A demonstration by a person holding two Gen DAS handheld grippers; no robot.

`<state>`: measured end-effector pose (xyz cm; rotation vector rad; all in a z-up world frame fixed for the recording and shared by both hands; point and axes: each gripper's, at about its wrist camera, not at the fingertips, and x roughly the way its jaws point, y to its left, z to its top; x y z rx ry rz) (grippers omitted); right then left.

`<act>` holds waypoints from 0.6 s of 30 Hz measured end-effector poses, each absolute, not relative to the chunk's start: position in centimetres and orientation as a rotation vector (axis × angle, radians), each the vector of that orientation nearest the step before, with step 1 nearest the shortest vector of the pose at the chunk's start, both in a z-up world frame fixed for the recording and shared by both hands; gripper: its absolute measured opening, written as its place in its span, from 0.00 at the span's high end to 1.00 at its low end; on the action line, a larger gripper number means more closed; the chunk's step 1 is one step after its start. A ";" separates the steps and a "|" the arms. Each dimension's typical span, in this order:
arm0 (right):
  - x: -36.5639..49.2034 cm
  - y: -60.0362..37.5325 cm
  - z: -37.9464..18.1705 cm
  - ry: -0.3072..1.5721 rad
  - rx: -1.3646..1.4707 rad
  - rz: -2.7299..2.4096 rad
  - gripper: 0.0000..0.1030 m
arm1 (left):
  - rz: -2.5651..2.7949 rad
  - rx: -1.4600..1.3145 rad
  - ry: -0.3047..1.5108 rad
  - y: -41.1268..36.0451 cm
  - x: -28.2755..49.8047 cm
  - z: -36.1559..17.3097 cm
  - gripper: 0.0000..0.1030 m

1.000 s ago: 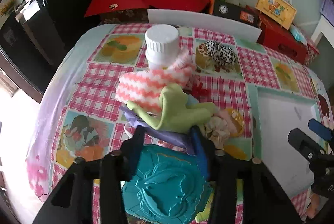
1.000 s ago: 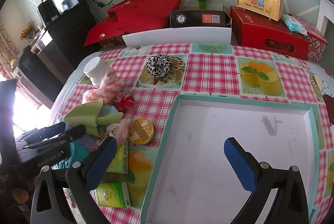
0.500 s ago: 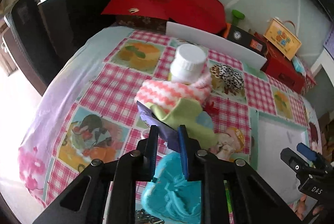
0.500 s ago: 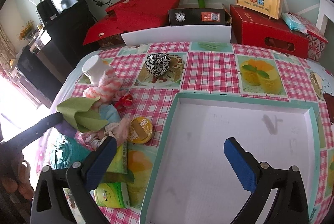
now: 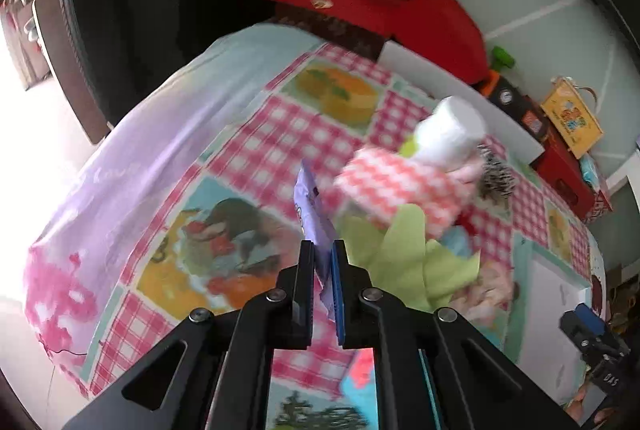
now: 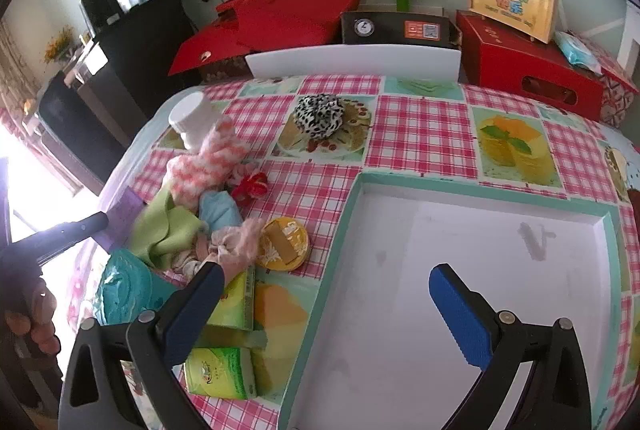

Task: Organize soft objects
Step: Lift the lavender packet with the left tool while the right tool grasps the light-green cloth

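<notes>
Checked tablecloth (image 5: pixel 256 149) below: left claw (image 5: pixel 322 262) pinching purple packet (image 5: pixel 310 213); right claw (image 6: pixel 320 294) spread over tray (image 6: pixel 460 189).

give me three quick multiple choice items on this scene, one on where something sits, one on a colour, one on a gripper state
1. Where does the leopard-print scrunchie lie?
A. inside the white tray
B. on the checked tablecloth beyond the tray
C. on the red boxes

2. What colour is the thin packet pinched in the left gripper?
A. purple
B. yellow
C. black

3. How does the right gripper stand?
A. shut on the green cloth
B. shut on the white bottle
C. open, holding nothing

Answers:
1. B, the right wrist view shows it on the tablecloth past the far rim of the white tray.
2. A, the left wrist view shows a purple packet between the closed fingers.
3. C, its blue pads are spread wide over the tray with nothing between them.
</notes>
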<state>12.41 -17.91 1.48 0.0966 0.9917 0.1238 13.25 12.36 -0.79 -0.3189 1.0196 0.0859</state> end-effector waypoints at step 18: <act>15.1 -11.4 1.9 1.007 0.178 0.450 0.01 | -0.005 -0.385 1.095 15.9 13.1 -4.2 0.53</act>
